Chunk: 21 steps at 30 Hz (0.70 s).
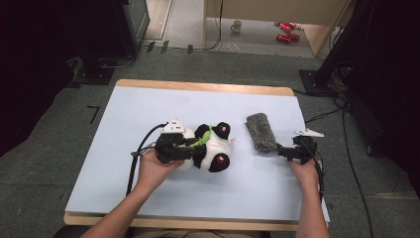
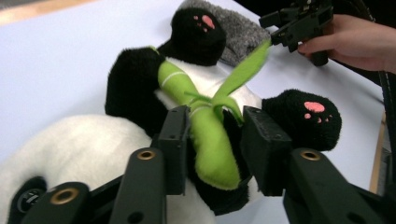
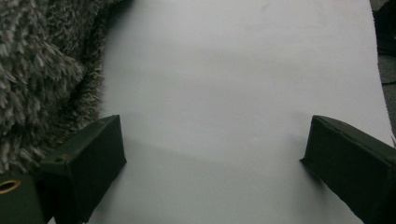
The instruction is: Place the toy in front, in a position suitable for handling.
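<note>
**Caller:** Here we are at the table, and your left gripper has its two black jaws standing either side of the green plush bamboo stalk sewn to the front of the black-and-white plush panda. The jaws are apart: the left one is against the stalk, and there is a gap on the right.

**Analyst:** The panda is lying on its back on the pale blue tabletop, roughly in the middle, pink-padded paws up. If you mean to take it by that stalk, close squarely on the thick lower part, below where the green leaves fork. The leaves are floppy and would slip out.

**Caller:** And your right gripper?

**Analyst:** Wide open, jaws resting low over bare tabletop, with the grey shaggy fur pouch just beside its left jaw. From above, that pouch lies a little to the right of the panda, near but not touching.

**Caller:** So what makes this step go well?

**Analyst:** Get a full bite of plush before lifting. My guess is the stalk is only stitched on, so the panda's weight will hang from it. Lift slowly and keep it low. And keep your right gripper steady by the pouch, ready to take hold of it.
</note>
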Available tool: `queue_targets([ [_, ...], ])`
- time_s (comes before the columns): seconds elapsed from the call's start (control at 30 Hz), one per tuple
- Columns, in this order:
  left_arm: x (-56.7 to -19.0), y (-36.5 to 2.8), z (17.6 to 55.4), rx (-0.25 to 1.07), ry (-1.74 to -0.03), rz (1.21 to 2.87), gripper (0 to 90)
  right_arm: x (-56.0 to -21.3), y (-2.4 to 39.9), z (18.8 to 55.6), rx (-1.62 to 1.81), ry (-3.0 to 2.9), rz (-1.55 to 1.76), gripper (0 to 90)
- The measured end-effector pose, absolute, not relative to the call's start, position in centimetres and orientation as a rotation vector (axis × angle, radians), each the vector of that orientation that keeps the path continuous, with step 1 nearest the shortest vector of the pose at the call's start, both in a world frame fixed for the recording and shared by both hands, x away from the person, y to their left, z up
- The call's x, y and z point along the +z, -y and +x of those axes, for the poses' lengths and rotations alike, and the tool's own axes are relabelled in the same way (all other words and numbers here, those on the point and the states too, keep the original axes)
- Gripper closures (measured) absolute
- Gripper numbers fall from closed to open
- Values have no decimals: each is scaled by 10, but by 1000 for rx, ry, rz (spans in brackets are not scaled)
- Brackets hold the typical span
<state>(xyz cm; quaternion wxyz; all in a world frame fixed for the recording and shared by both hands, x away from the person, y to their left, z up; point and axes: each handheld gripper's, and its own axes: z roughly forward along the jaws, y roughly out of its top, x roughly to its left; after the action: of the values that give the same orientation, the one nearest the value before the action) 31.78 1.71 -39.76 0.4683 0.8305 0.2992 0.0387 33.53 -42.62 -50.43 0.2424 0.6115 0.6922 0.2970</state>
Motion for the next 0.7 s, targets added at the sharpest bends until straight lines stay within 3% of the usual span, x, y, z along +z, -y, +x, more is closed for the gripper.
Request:
queue_targets([
  [0.4,-387,-43,328,57,-719,1976,434,-504,426,335,809,-1892,1671,41],
  [0.7,-384,-63,339,150,-746,2000,435,-503,425,336,797,-1887,1683,60],
])
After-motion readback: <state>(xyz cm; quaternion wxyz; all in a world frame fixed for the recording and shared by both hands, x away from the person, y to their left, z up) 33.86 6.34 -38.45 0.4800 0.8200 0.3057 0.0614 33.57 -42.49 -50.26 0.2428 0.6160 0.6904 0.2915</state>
